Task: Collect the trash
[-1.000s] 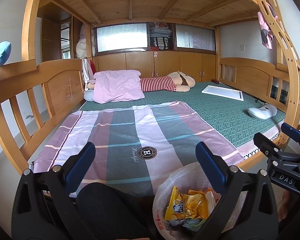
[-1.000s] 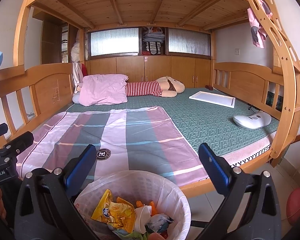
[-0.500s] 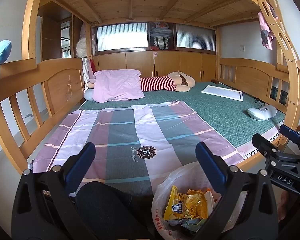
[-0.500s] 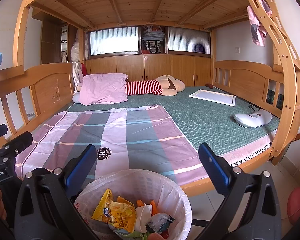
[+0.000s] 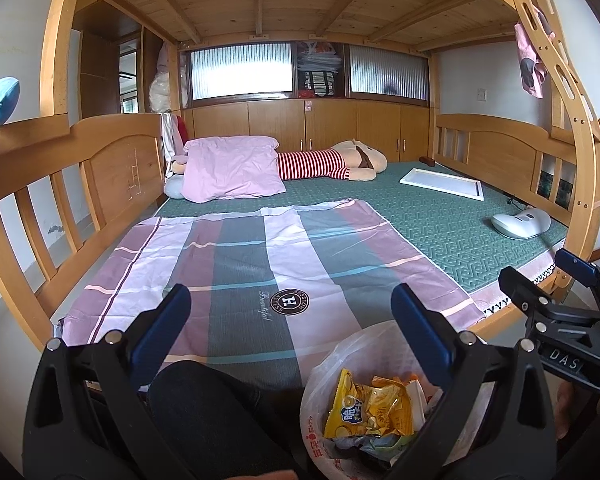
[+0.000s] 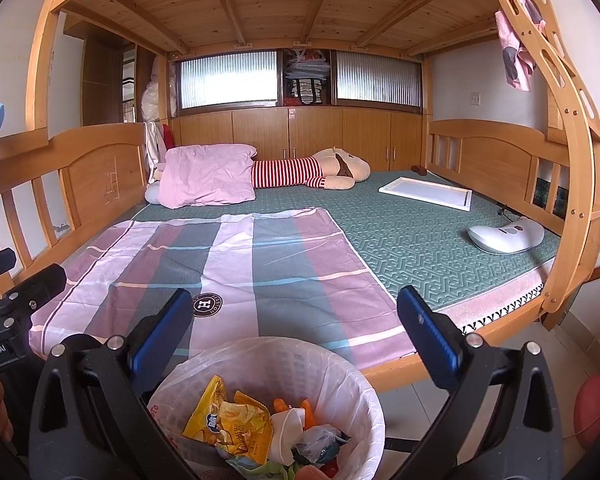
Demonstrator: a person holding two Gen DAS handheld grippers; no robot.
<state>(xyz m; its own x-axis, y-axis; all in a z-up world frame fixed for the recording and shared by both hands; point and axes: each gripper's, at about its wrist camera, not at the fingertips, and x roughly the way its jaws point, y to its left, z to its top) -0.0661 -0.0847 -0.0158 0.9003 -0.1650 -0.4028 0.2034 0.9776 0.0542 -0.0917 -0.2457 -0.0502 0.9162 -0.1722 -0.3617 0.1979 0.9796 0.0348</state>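
A honey-coloured wooden bunk bed [image 6: 100, 168] fills the white-walled room; daylight glows through ribbed frosted glass windows [image 6: 228, 80] above brown wooden cabinets [image 6: 316, 136].

Both wrist views face the bed [image 5: 420, 216] from its foot, sharing the bin [image 6: 340, 364] below.

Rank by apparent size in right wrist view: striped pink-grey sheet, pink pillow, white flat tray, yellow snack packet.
1. Striped pink-grey sheet, largest.
2. Pink pillow.
3-4. White flat tray and yellow snack packet look alike; the packet sits in the lined bin right under the camera, so nearness makes their order unsure.
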